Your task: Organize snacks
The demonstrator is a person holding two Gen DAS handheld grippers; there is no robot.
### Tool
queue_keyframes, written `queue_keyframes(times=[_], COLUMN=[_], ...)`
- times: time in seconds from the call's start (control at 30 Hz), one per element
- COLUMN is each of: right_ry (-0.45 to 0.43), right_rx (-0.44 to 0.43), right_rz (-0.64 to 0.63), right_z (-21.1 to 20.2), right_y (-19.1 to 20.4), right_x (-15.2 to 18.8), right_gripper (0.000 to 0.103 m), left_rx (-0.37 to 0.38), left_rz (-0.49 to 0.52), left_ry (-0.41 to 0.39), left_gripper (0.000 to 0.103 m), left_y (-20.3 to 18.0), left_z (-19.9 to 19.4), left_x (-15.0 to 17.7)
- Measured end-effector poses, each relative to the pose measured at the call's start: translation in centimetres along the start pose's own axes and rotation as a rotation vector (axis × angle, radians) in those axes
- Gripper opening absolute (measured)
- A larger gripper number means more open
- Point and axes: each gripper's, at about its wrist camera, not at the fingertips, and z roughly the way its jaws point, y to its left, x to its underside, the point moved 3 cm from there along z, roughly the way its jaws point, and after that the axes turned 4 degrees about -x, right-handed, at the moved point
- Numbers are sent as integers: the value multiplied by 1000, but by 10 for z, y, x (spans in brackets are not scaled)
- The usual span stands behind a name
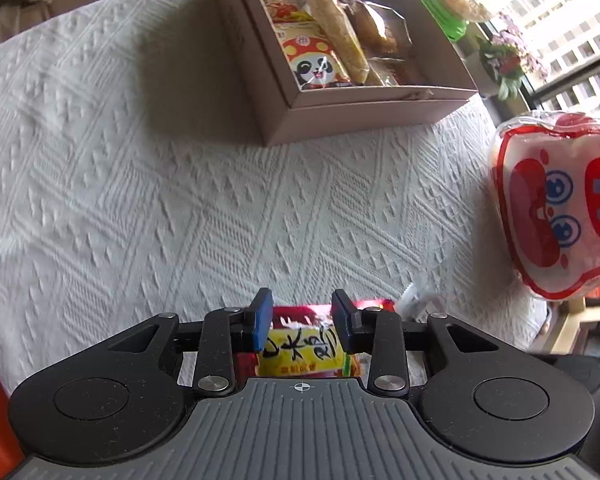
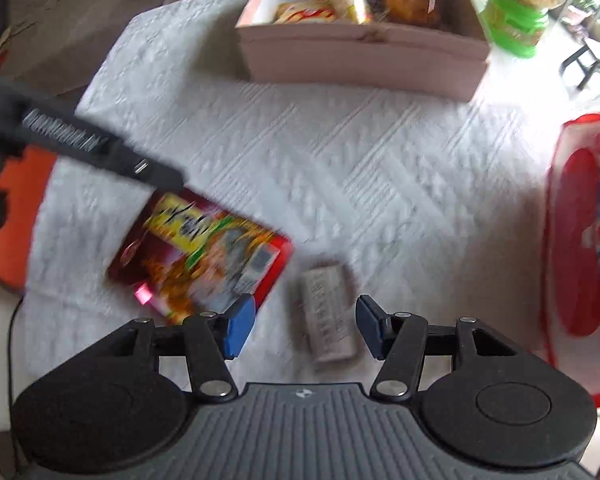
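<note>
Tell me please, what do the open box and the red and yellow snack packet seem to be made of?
The open box looks like matte pale cardboard: its walls are flat and dull, with a visible folded seam along the rim. The red and yellow snack packet looks like glossy printed plastic film or foil, since it shows bright glints and a flat sealed edge. Blur leaves the exact film uncertain.

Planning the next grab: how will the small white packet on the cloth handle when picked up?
The white packet lies flat on the cloth, so it probably won't roll. It looks thin and small, likely light and a bit floppy. Its low profile may make it hard for the right claw to pinch.
</note>
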Motion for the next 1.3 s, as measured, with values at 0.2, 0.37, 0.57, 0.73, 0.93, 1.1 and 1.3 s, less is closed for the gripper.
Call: queue_keyframes(times=[0.2,0.37,0.57,0.73,0.93,1.1,1.3], right_ry=[91,2,-62,-76,2,47,37], right_rx=[-177,-7,116,102,62,5,5], right_rz=[72,104,85,73,5,11,-62], right_z=[24,33,25,9,17,25,31], right_y=[50,31,5,-5,-3,-6,-2], right_x=[21,-21,-54,-47,-26,-23,-44], right_gripper=[33,33,33,35,35,35,36], left_rx=[7,20,-9,-52,-39,-37,34], left_rz=[135,101,73,59,-22,-139,-159], left_ry=[61,86,81,8,35,4,25], left_gripper=[37,37,37,37,38,46,52], left_y=[-1,19,21,14,18,30,24], left_z=[21,19,15,5,11,13,17], left_x=[-13,-6,3,8,14,12,14])
